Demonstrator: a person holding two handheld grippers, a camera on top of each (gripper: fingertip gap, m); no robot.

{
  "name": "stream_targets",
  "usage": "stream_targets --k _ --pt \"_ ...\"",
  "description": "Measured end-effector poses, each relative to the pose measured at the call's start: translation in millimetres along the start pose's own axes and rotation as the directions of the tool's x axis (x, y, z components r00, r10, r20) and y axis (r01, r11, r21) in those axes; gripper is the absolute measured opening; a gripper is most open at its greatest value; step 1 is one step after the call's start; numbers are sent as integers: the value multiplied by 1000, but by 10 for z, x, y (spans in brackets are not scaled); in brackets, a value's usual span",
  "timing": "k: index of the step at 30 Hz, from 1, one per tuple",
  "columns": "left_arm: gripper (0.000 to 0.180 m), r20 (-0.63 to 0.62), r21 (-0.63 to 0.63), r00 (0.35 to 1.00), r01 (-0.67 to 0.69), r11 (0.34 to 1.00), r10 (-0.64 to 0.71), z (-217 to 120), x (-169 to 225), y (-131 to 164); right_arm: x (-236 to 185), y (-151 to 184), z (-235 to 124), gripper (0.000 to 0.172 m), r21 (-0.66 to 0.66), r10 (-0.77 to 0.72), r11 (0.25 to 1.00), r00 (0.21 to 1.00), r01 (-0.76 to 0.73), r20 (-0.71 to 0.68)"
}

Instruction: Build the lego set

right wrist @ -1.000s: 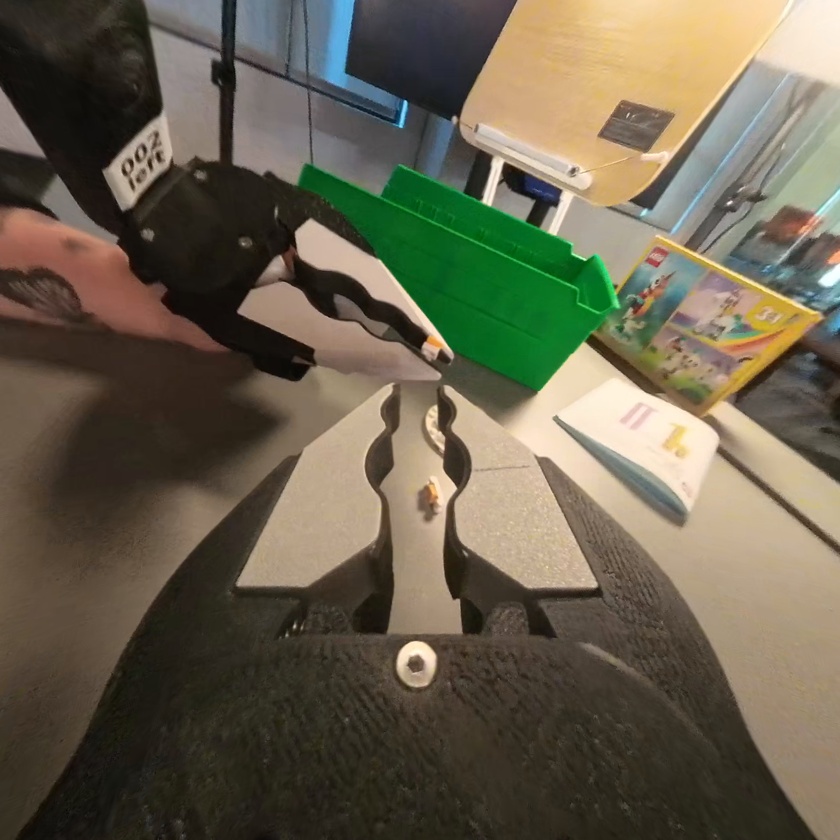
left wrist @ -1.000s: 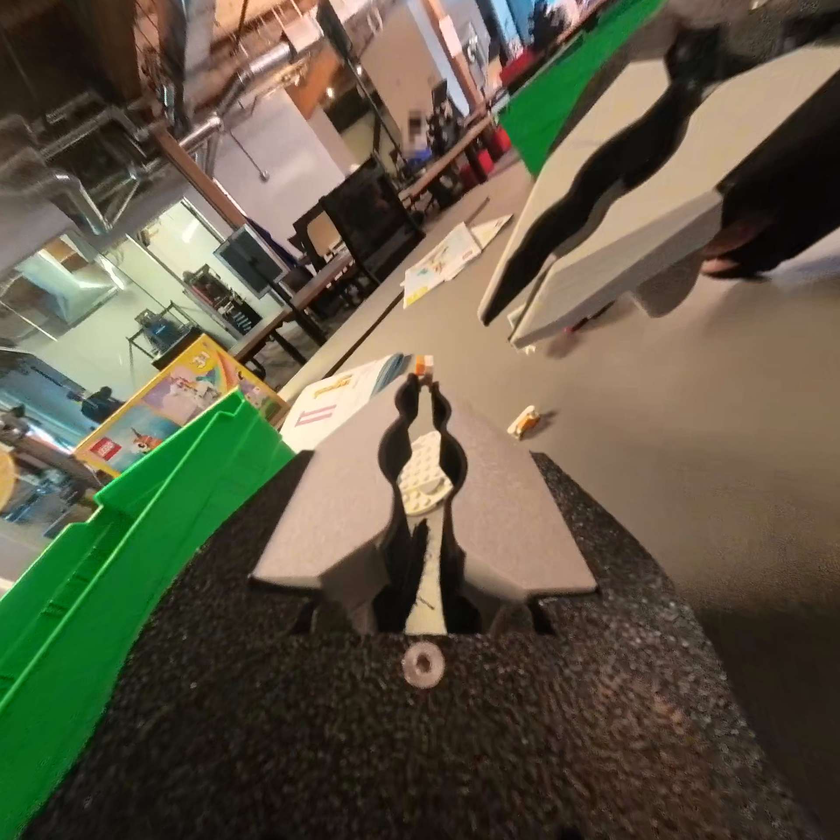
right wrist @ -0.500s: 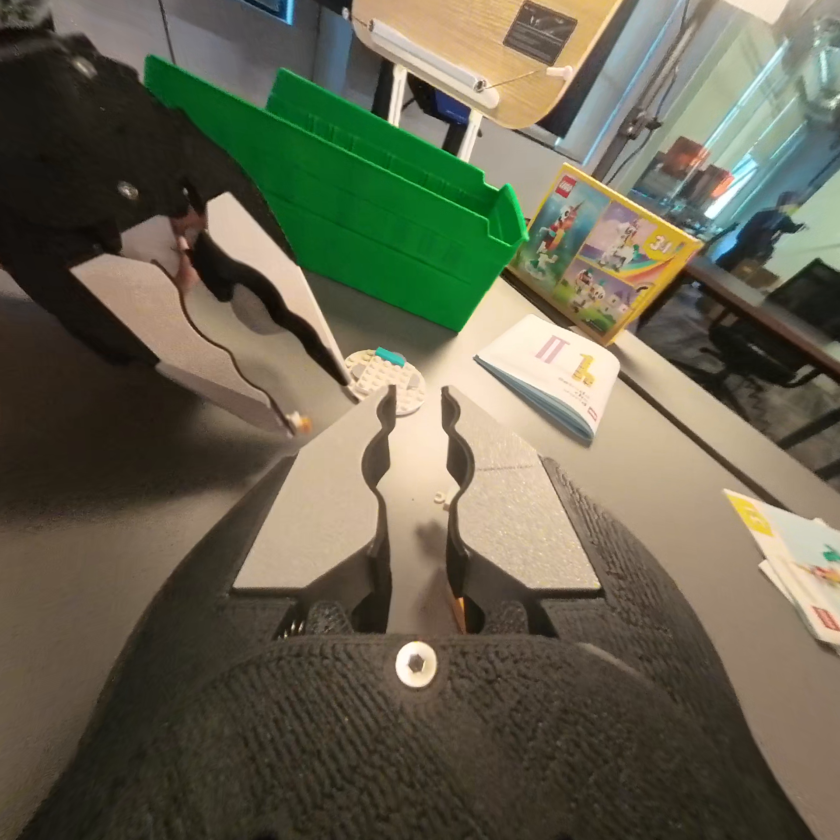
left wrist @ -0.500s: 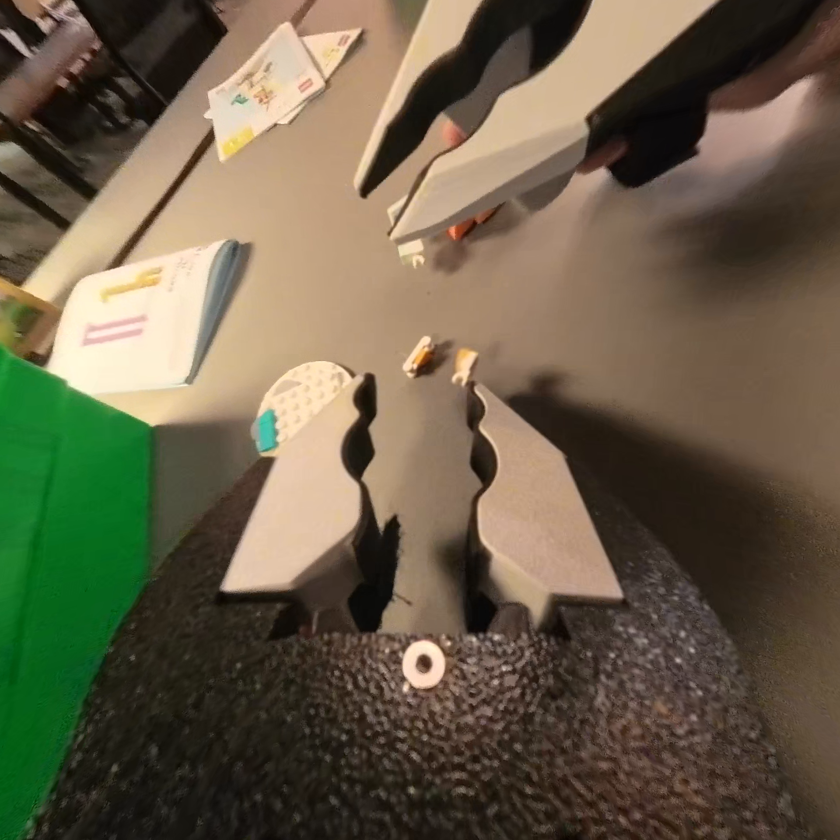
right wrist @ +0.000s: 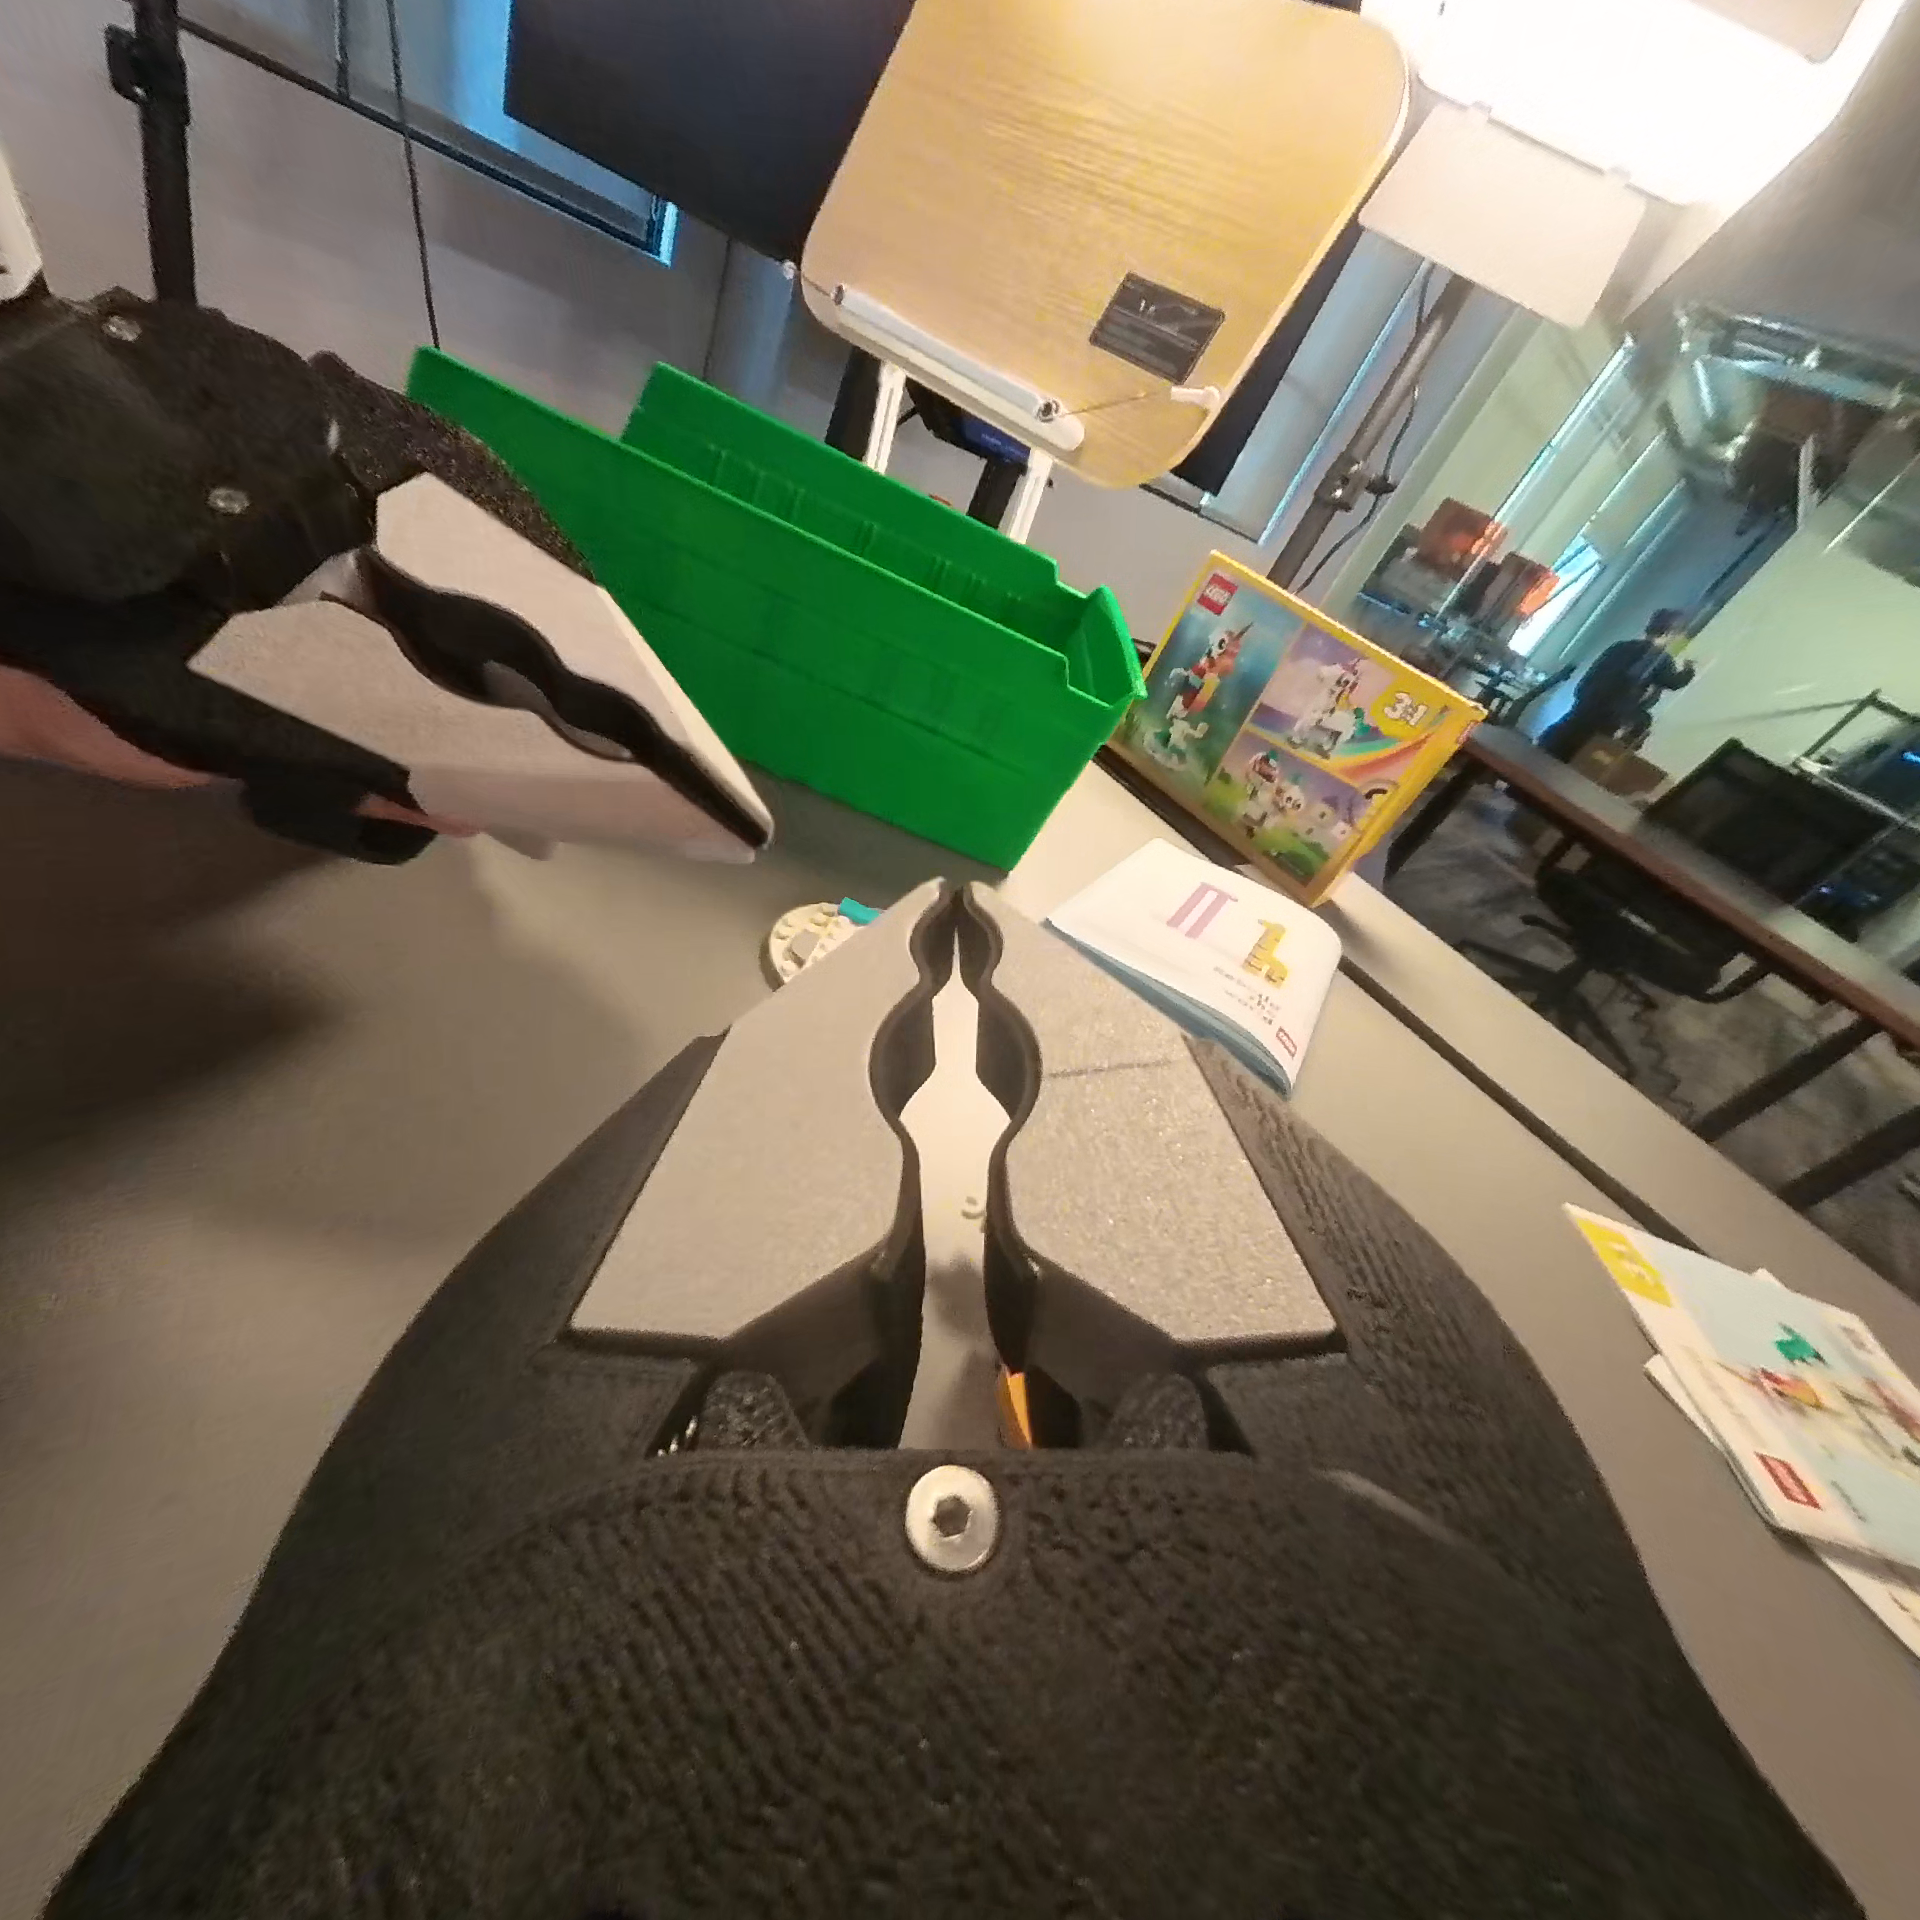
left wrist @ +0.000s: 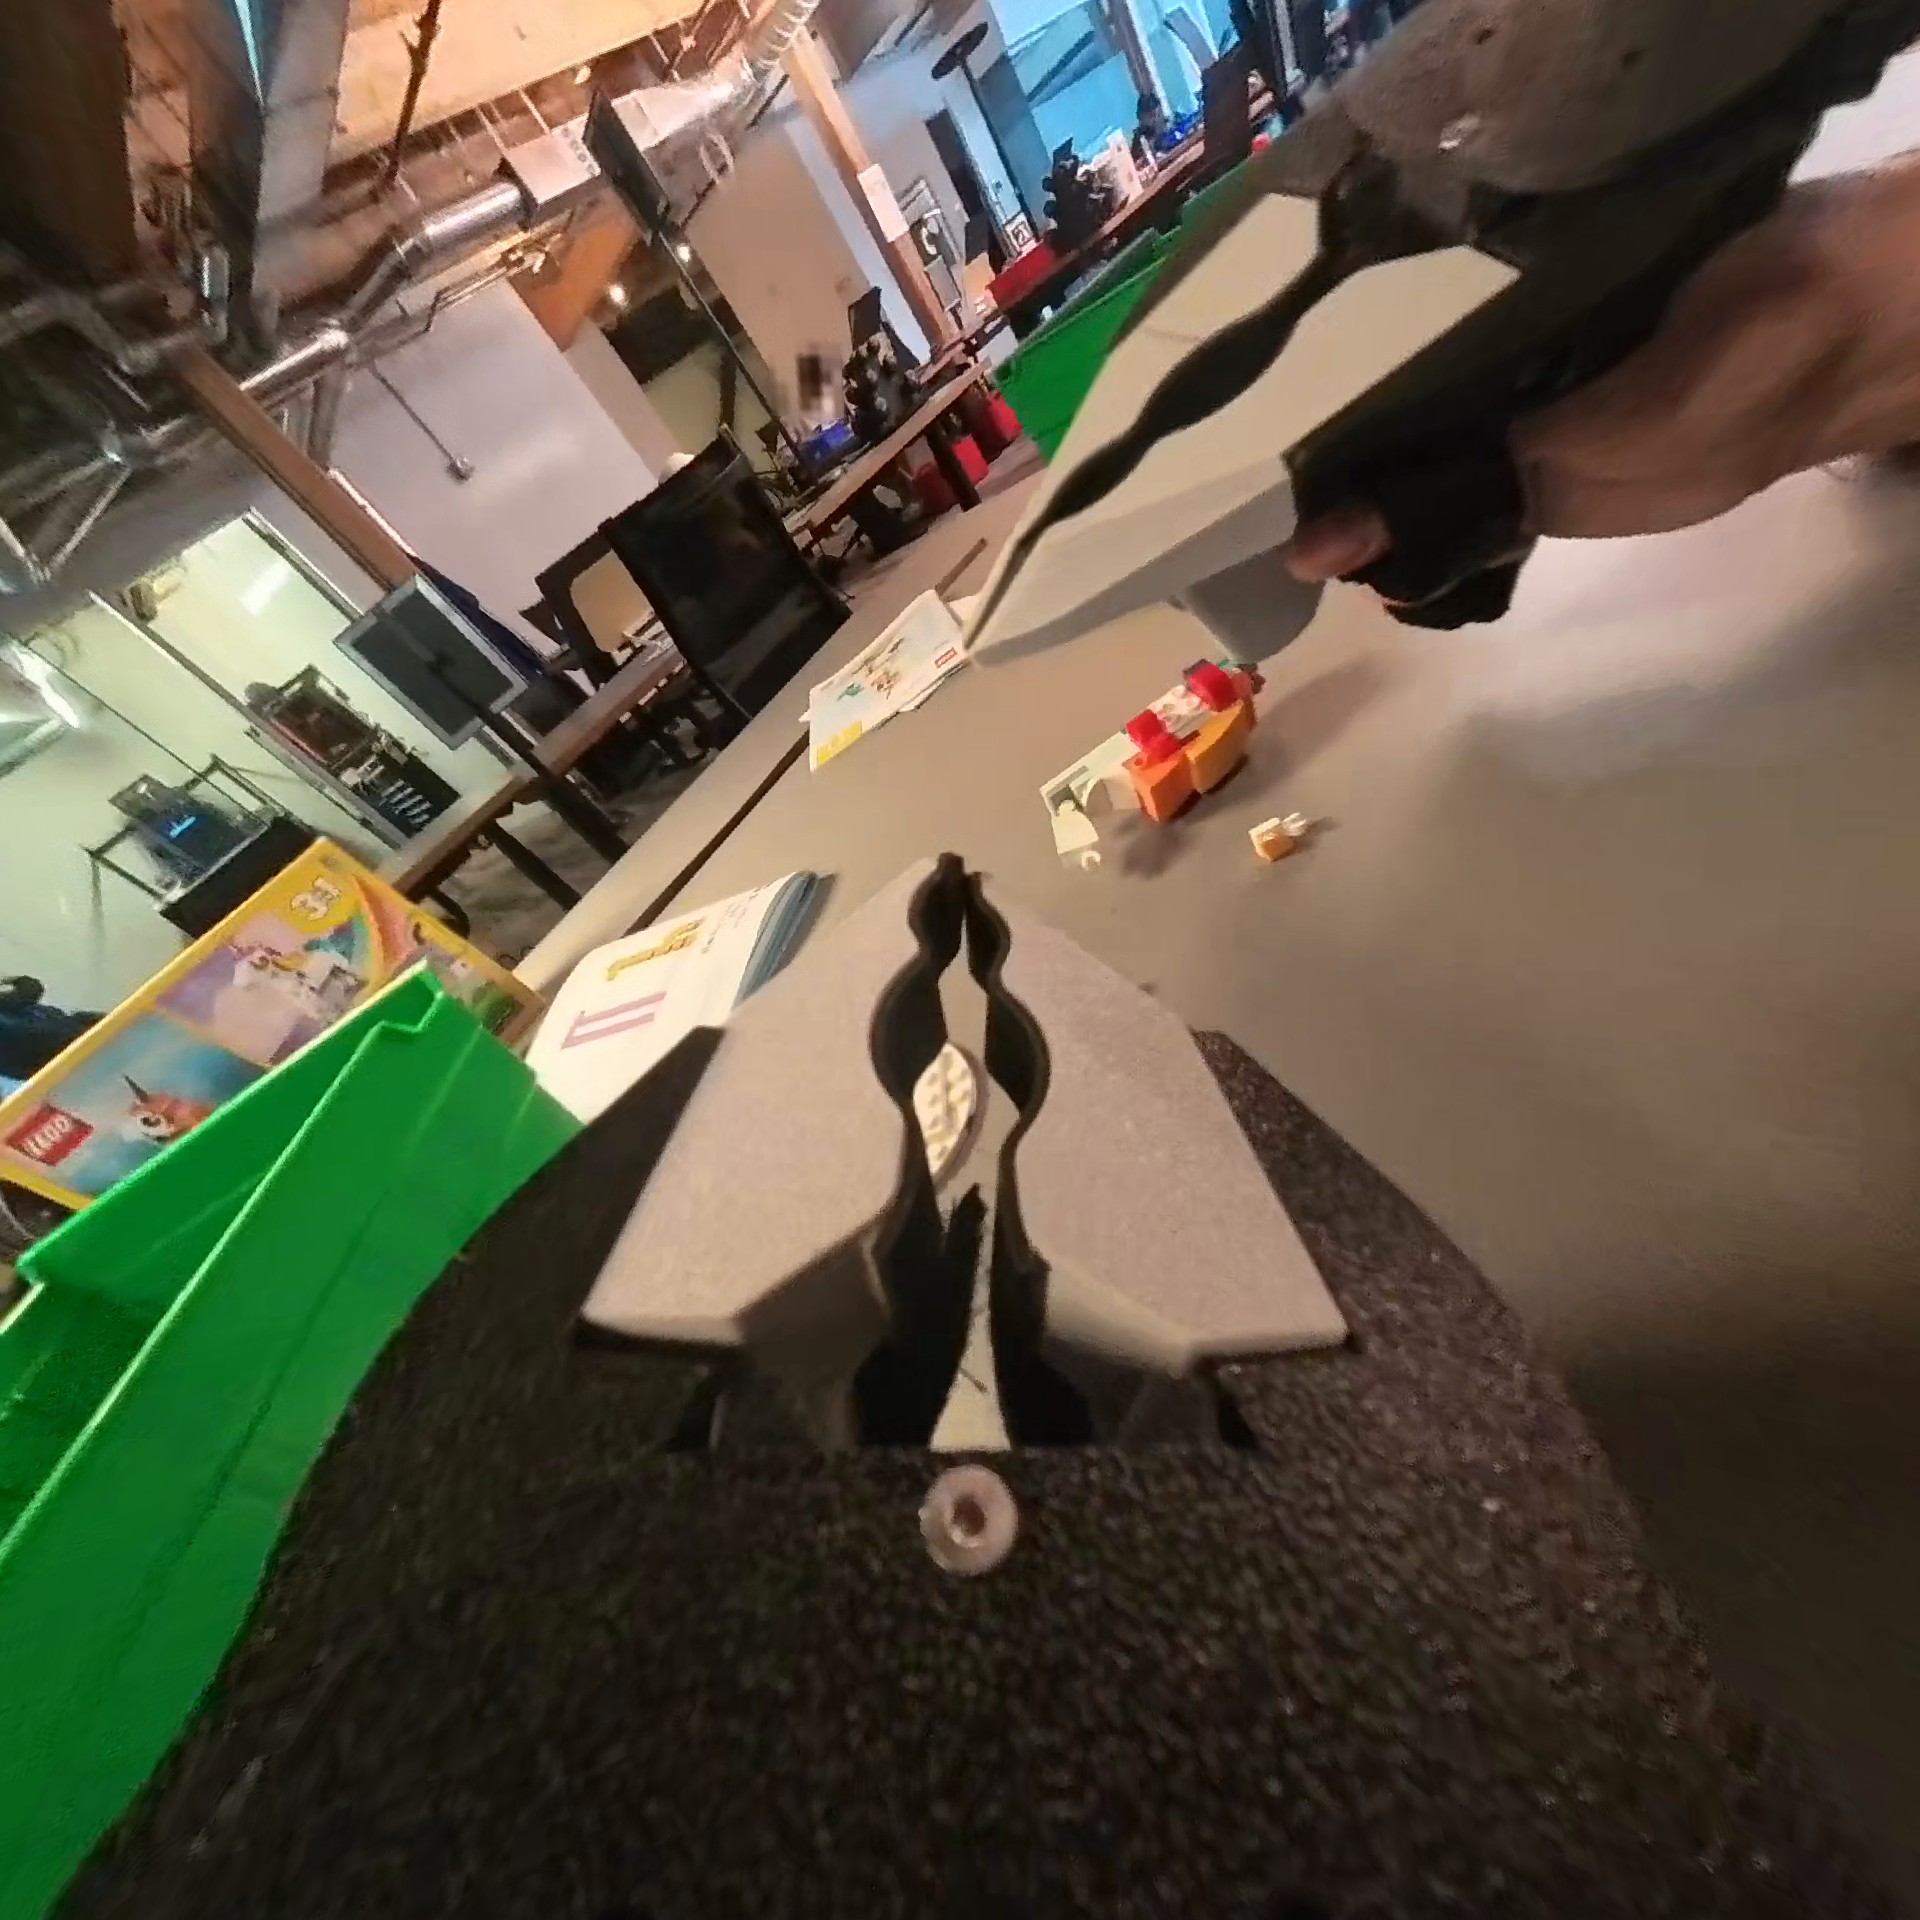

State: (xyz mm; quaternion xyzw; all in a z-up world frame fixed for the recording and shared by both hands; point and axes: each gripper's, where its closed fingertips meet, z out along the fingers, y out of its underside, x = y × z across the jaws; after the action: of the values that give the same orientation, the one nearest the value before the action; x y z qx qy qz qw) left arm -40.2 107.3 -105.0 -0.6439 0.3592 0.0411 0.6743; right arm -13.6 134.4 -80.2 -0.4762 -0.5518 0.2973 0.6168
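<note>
Resting on grey table [right wrist: 312,1195], yellow printed toy box [right wrist: 1299,727], booklets [right wrist: 1195,956], both grippers' fingers pressed together

The left wrist view is taken low over the grey tabletop [left wrist: 1455,1039], tilted, looking along its own closed grey fingers [left wrist: 790,1143] toward a distant office. The right wrist view is set higher — facing the green plastic bin [right wrist: 831,665] and a yellow toy box [right wrist: 1299,727]. Both share the bin, the white booklet [right wrist: 1195,956] and the box.
</note>
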Motion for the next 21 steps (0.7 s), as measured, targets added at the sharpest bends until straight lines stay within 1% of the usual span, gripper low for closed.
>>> stream_targets --k 2,8,11,14,15,18,20,21 --pt "0 -19 -6 1000 -17 1000 17 5 39 -9 10 1 -5 0 3 12 1000 1000 -12 -3" --pt "0 -14 -10 1000 -12 1000 12 -28 -7 -31 14 -20 -11 0 24 56 998 998 -56 9" --pt "0 -48 -29 999 -20 999 19 -17 63 7 40 -38 -27 0 33 54 998 999 -54 4" --pt "0 -45 31 999 -15 999 16 -22 94 -62 204 -82 -102 0 64 59 996 998 -57 -32" --pt "0 -25 58 1000 -13 998 15 -35 74 -96 280 -105 -142 9 85 83 993 996 -79 -38" --pt "0 15 89 1000 10 996 -11 -58 14 -137 487 -78 -241 24 103 187 977 982 -185 -15" --pt "0 17 72 999 46 996 -48 -47 -7 -107 606 29 -282 29 72 219 974 976 -217 -23" --pt "0 1 72 998 66 995 -66 -43 9 -107 650 73 -302 29 64 218 974 975 -216 -35"
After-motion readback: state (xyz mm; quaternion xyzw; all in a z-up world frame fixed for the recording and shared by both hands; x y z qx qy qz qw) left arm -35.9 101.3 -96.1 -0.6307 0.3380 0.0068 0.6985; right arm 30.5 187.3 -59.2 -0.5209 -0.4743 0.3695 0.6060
